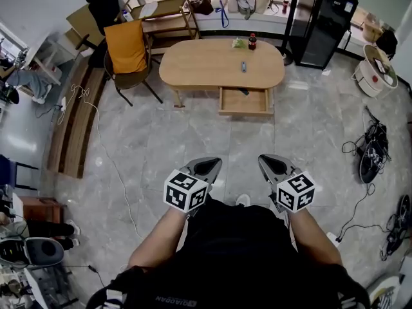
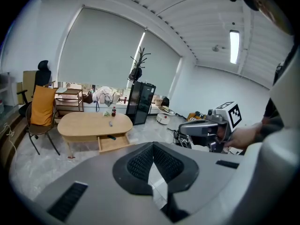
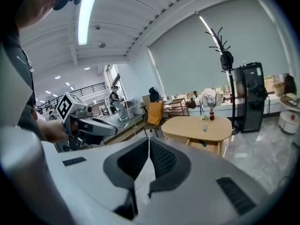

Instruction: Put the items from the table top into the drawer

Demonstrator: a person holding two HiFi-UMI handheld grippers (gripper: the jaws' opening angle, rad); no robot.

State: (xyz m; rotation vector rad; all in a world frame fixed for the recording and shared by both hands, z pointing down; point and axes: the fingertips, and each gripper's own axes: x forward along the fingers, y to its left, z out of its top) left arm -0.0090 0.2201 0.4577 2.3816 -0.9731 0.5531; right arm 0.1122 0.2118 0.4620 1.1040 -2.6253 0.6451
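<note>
I hold both grippers low and pointed ahead. The left gripper (image 1: 206, 167) and right gripper (image 1: 273, 165) have their jaws pressed together on nothing, sensibly I think, with nothing yet in reach. Only the gripper views show pad meeting pad. Grey tiled floor (image 1: 193, 140) separates me from the oval light-wood table (image 1: 193, 69), well apart. On it stand a dark red-capped bottle (image 1: 252, 41), a green packet (image 1: 239, 42) just beside it, and a small grey object (image 1: 244, 66). The wooden drawer (image 1: 225, 102) is open below, and the head view looks down into it, onto one dark item (image 1: 243, 91).
</note>
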